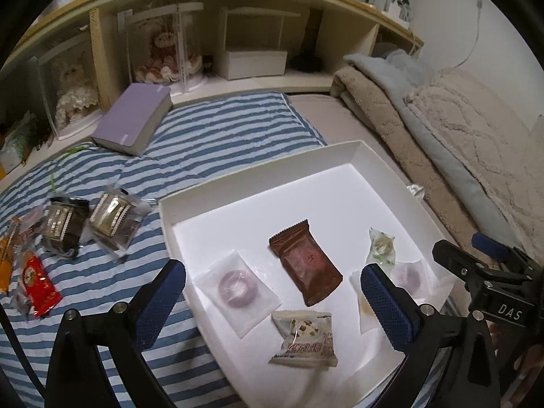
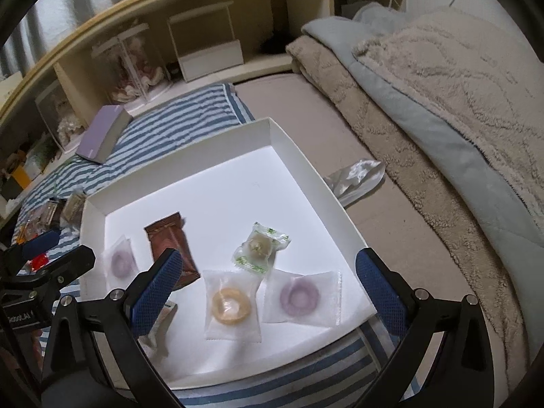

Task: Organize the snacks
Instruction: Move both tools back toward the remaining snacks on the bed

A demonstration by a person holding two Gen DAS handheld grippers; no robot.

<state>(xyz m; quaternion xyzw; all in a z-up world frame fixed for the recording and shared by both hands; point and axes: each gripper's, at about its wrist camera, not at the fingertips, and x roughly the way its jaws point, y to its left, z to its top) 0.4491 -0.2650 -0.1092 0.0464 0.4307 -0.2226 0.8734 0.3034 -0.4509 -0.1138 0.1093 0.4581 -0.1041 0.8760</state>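
Six snacks in tray (image 2: 299,156), below open right claw (image 2: 268,292)

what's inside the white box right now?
Six wrapped snacks in the white box: brown packet, two purple rings, yellow ring, green-print candy, nougat packet. The right gripper's finger partly hides the nougat packet in its view.

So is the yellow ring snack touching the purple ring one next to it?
Touching. The right wrist view shows the yellow ring packet and the purple ring packet with wrapper edges overlapping.
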